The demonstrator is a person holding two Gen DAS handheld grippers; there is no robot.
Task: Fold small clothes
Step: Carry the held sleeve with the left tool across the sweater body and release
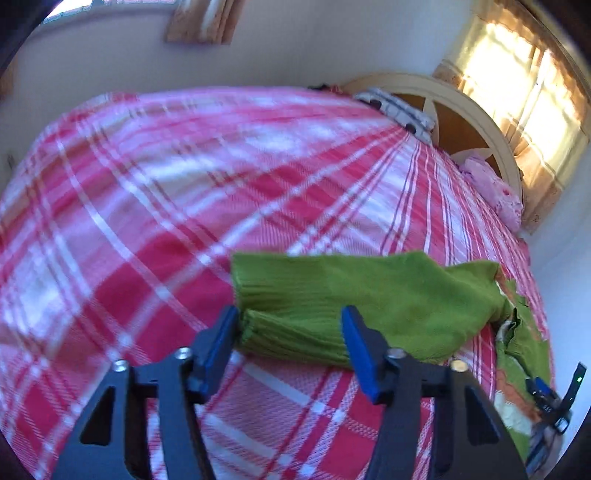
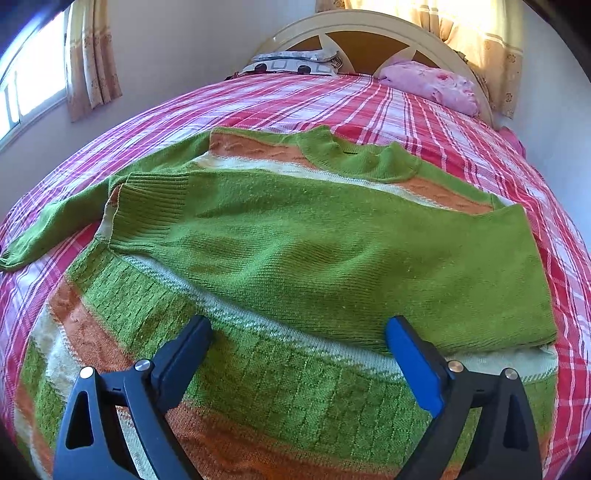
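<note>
Green sweater (image 2: 295, 236) with orange and cream bands lies flat on the plaid bedspread (image 2: 424, 107), filling the right view's centre. One sleeve (image 2: 332, 251) already folded across the chest; the other sleeve (image 1: 332, 295) still out sideways, likely next. Left gripper (image 1: 290, 325) straddles its ribbed cuff (image 1: 291, 332), not yet pinching. Right gripper (image 2: 299, 339) spread wide, empty. No readable writing.

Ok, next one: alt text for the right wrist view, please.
A green sweater with orange and cream bands lies on a pink plaid bedspread, one sleeve folded across its body. The right gripper hovers over the lower part, fingers apart, nothing between them. Two pillows lean on the headboard.
</note>
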